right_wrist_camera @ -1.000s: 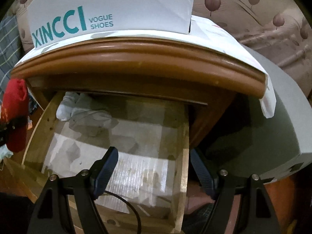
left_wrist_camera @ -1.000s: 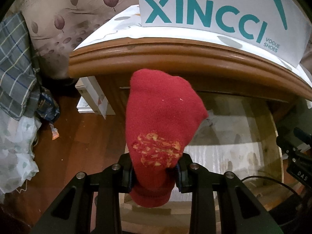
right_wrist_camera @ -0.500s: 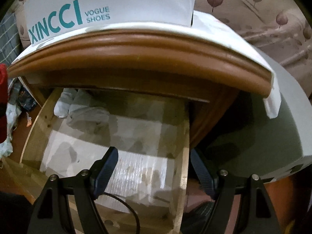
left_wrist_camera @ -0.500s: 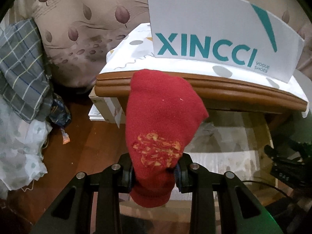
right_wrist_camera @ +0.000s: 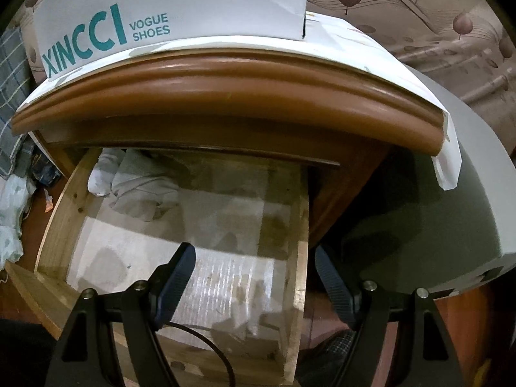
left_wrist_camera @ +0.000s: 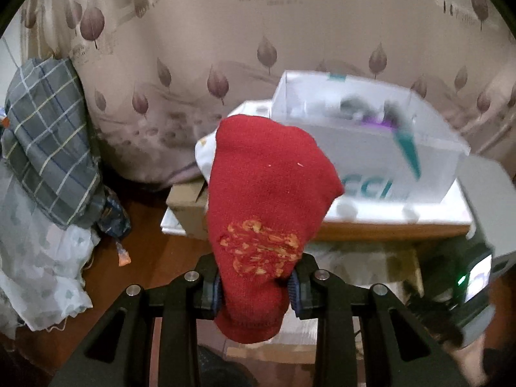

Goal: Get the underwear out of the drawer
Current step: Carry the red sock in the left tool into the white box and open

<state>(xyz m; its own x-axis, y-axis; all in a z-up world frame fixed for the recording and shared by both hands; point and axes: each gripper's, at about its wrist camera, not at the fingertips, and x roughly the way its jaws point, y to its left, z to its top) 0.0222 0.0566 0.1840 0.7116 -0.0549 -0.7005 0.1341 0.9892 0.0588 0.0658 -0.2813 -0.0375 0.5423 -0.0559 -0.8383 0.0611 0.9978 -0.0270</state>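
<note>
I am clamping my left gripper (left_wrist_camera: pixel 256 285) on a red sock (left_wrist_camera: pixel 267 200), holding it above the open drawer (right_wrist_camera: pixel 298 225). My right gripper (right_wrist_camera: pixel 254 277) is hanging spread apart over the drawer, where pale underwear (right_wrist_camera: pixel 138 190) is lying.

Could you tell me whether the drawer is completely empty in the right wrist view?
No, a crumpled pale garment lies in the back left corner of the open drawer.
</note>
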